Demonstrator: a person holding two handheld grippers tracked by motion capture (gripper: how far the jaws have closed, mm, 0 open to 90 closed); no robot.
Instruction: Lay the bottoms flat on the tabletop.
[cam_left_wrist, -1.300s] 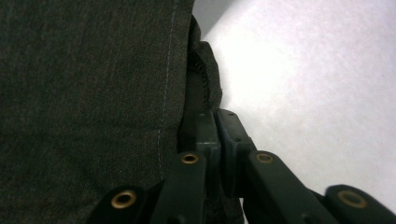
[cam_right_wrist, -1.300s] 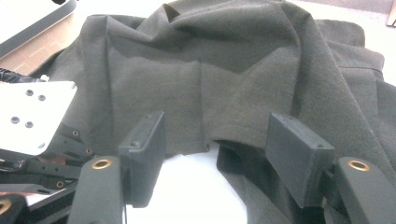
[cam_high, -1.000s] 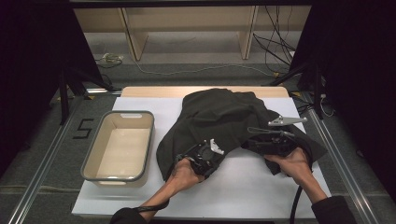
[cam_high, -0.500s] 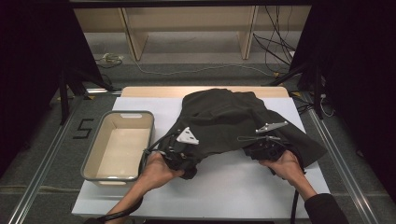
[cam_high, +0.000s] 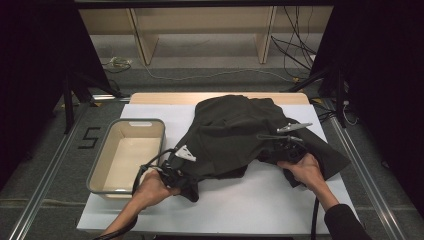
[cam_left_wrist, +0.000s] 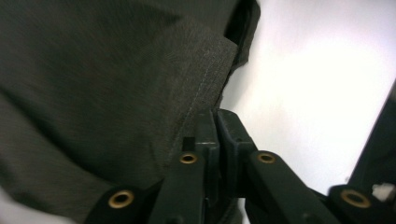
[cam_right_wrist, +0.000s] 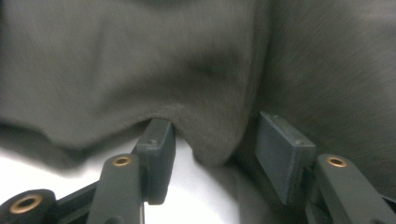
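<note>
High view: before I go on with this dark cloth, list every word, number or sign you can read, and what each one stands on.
"5": a dark mark on the grey floor left of the table, beside the tub.
Dark cloth: no label or print shows, in the high view or in either gripper view.
Tub and white table top: no writing shows.

A beige tub (cam_high: 102, 172) sits on the white table (cam_high: 260, 205).
</note>
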